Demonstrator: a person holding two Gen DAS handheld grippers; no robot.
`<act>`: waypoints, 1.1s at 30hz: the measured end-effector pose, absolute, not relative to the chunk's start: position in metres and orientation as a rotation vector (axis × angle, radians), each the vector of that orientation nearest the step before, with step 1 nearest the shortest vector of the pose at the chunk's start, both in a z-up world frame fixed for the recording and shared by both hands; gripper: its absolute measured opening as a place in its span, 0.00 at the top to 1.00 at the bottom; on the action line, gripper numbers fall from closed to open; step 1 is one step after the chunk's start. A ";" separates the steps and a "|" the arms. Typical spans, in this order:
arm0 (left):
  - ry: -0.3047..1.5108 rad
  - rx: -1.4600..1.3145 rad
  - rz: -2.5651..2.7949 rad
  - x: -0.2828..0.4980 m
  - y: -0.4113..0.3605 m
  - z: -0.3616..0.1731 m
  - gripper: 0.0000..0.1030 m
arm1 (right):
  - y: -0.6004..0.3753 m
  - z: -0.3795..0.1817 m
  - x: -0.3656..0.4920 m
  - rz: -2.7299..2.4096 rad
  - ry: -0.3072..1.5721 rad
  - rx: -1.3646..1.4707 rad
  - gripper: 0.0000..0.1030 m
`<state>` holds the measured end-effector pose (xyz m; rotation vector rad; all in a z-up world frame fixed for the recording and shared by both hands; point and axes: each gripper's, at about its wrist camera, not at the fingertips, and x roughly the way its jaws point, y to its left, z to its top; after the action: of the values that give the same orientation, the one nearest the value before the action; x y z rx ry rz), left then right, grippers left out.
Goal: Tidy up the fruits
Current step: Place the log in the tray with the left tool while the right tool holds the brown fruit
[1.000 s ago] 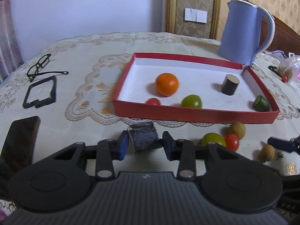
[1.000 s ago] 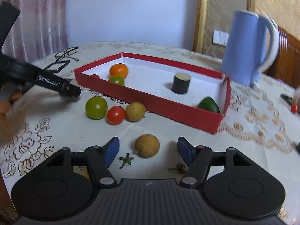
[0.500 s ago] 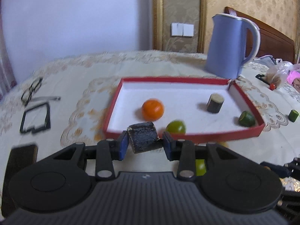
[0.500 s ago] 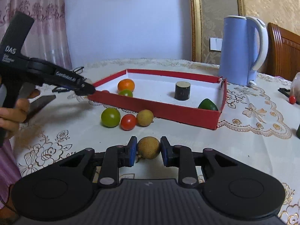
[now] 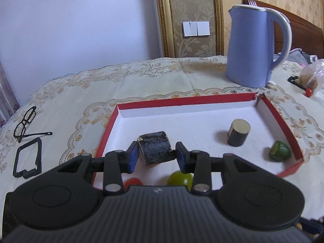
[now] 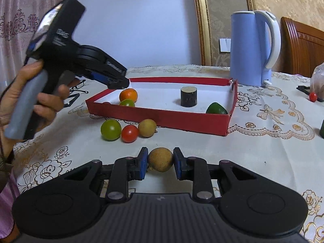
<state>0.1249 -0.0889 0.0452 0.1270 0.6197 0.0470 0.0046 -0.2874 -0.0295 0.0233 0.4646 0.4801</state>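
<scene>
Gripping a dark cylinder chunk (image 5: 155, 150), the left claw (image 5: 156, 157) hangs over the near-left part of the red tray (image 5: 183, 101); both blue pads touch the chunk's sides. Left claw body hides most of the tray's near wall, so only slivers of a red tomato (image 5: 132, 181) and a green tomato (image 5: 180, 178) show below it. The orange (image 6: 128, 94) is hidden in the left view, seen only from the right wrist. A second dark cylinder (image 5: 238, 135) stands upright in the tray, and a green fruit piece (image 5: 279, 153) sits by the right wall. Right claw (image 6: 159, 160) is clamped on a brown round fruit (image 6: 160, 159) (type hard to tell), low over the tabletop (image 6: 263, 162). Loose green tomato (image 6: 111, 130), red tomato (image 6: 129, 133) and brown fruit (image 6: 147, 128) sit in a row just outside the tray's front wall. Blue kettle (image 5: 254, 48) stands behind the tray; glasses (image 5: 27, 121) lie at far left.
</scene>
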 end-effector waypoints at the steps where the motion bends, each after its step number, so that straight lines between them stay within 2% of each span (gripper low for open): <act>1: 0.620 0.134 0.052 0.129 -0.090 0.044 0.65 | -0.288 -0.030 0.005 0.480 0.465 0.025 0.74; 11: 0.648 0.181 0.061 0.180 -0.110 0.041 0.62 | -0.288 -0.030 0.005 0.482 0.465 0.025 0.74; 12: 0.645 0.195 0.068 0.181 -0.113 0.041 0.54 | -0.288 -0.030 0.005 0.483 0.466 0.028 0.74; 13: 0.639 0.213 0.085 0.181 -0.116 0.041 0.35 | -0.288 -0.030 0.006 0.484 0.466 0.030 0.74; 14: 0.626 0.230 0.106 0.177 -0.117 0.041 0.24 | -0.289 -0.030 0.005 0.486 0.465 0.032 0.74; 15: 0.598 0.248 0.122 0.171 -0.118 0.042 0.08 | -0.289 -0.030 0.005 0.486 0.465 0.034 0.74; 16: 0.554 0.267 0.141 0.161 -0.117 0.044 0.03 | -0.289 -0.031 0.005 0.486 0.463 0.036 0.74; 21: 0.433 0.234 0.230 0.107 -0.088 0.045 0.00 | -0.287 -0.030 0.005 0.477 0.463 0.027 0.74; 27: 0.472 0.022 0.233 0.071 -0.038 0.024 0.00 | -0.279 -0.027 0.002 0.451 0.450 -0.012 0.74; 33: 0.476 0.016 0.263 0.058 -0.026 0.008 0.00 | -0.273 -0.021 0.005 0.439 0.438 -0.017 0.74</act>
<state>0.0584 -0.0261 0.0083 0.0163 0.4759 0.2626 0.0048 -0.2729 -0.0207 -0.0165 0.4377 0.4393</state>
